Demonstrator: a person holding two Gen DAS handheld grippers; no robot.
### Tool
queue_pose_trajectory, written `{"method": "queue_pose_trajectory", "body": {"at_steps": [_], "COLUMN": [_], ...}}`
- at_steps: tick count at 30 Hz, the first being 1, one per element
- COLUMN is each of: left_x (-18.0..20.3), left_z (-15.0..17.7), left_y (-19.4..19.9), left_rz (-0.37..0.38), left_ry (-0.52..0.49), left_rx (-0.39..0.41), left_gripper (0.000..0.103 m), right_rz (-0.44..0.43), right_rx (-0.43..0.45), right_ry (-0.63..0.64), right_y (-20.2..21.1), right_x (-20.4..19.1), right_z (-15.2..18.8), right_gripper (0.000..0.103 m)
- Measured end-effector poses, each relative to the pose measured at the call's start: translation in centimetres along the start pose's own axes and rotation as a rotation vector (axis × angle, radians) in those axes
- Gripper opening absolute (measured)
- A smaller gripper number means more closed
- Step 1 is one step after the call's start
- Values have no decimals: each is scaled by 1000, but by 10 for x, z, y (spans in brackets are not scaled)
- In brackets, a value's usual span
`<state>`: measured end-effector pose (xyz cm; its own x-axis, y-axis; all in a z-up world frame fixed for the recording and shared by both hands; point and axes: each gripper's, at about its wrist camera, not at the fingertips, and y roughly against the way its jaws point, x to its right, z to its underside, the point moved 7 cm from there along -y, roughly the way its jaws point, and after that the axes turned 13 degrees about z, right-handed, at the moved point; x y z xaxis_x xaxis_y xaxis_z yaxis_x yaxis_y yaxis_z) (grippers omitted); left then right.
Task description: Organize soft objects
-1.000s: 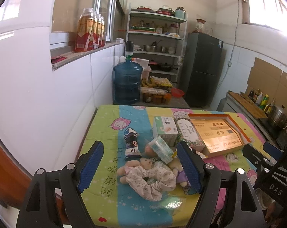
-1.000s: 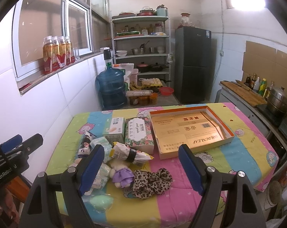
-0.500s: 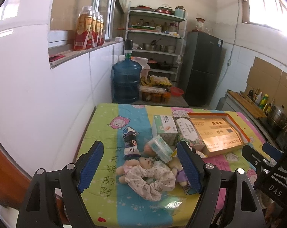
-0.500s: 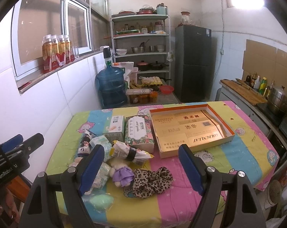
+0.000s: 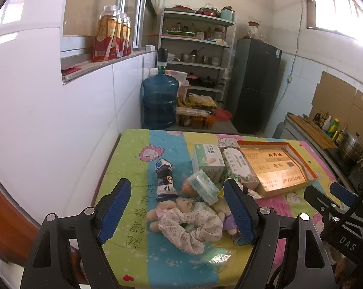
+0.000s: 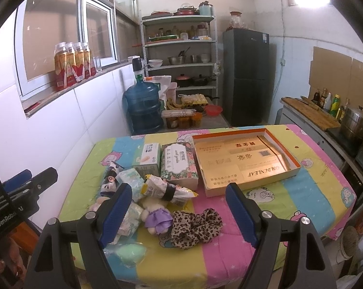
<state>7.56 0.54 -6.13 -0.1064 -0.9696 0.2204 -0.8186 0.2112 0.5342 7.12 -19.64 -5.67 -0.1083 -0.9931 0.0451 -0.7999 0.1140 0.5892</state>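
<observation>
A heap of soft things lies on the striped cloth. A pale floral scrunchie (image 5: 191,228) rests on a small doll (image 5: 179,204). A leopard scrunchie (image 6: 196,226) and a plush in a purple dress (image 6: 157,216) lie beside wrapped tissue packs (image 6: 131,180). An open orange-rimmed shallow box (image 6: 244,163) sits to the right. My left gripper (image 5: 176,213) hovers open above the floral scrunchie. My right gripper (image 6: 179,213) hangs open above the leopard scrunchie. Neither holds anything.
A green carton (image 6: 149,160) and a floral tissue box (image 6: 179,166) stand behind the heap. A green sponge in clear wrap (image 6: 128,252) lies near the table's front edge. A white wall runs along the left; a water jug (image 6: 144,110) and shelves stand behind.
Both views have edged slightly closer to the table. Nothing on the table has moved and both grippers stay open.
</observation>
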Motion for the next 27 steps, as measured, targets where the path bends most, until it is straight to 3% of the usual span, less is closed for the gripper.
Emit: {"method": "queue_pose_trajectory", "body": {"at_steps": [14,23,27], "left_x": [-20,-42,-38], "left_z": [14,52,68], "left_y": [-14,-32,-41], "left_rz": [29,92,123], "left_ry": [12,45,35], "left_rx": [-26,-89,-112], "left_gripper": [80,80,80], "right_rz": [-78,-153,-244], "right_rx": [-40,-169,-195], "right_ry": [63,128,164], "right_y": [-15,-45,-47], "right_x": [-11,-16,-31], "right_z": [18,65,82], "right_gripper": [80,80,80]}}
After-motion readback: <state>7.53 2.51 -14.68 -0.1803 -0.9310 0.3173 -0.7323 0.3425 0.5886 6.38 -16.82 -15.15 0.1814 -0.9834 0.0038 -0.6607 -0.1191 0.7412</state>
